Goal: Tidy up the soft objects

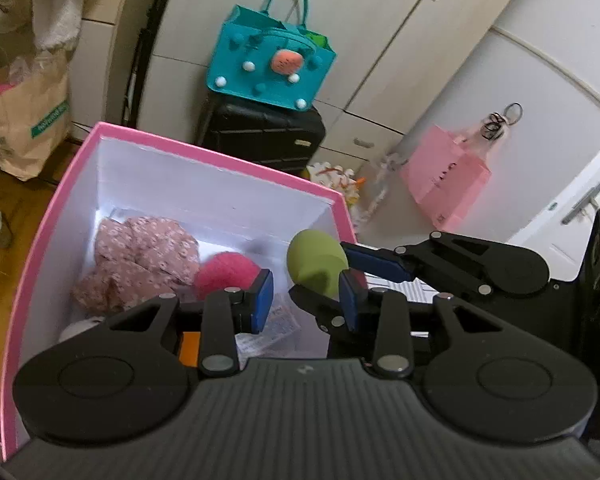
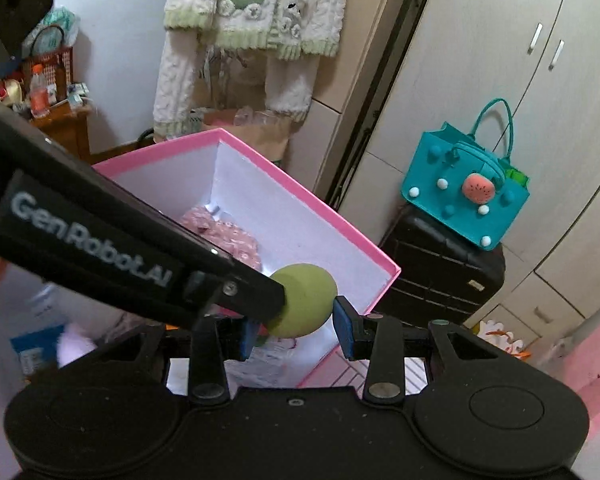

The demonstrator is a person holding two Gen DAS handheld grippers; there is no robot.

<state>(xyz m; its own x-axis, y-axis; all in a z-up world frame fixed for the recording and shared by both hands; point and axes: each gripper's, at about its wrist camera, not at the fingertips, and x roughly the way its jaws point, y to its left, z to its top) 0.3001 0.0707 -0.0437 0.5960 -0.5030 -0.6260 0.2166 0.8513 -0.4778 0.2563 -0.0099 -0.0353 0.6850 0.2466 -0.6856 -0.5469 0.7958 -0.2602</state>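
A green egg-shaped sponge (image 1: 317,262) is held over the right rim of the pink box (image 1: 44,216). My right gripper (image 2: 296,326) is shut on it; in the right wrist view the sponge (image 2: 306,304) sits between the blue pads. In the left wrist view the right gripper (image 1: 346,270) comes in from the right. My left gripper (image 1: 306,304) is open and empty, just below and beside the sponge. Inside the box lie a pink floral cloth (image 1: 144,256) and a magenta yarn ball (image 1: 226,274). The left gripper's body crosses the right wrist view and hides part of the box (image 2: 364,256).
A teal felt bag (image 1: 270,62) sits on a black suitcase (image 1: 264,136) behind the box. A pink paper bag (image 1: 446,184) hangs on a white door. A brown paper bag (image 1: 24,120) stands at left on the wooden floor.
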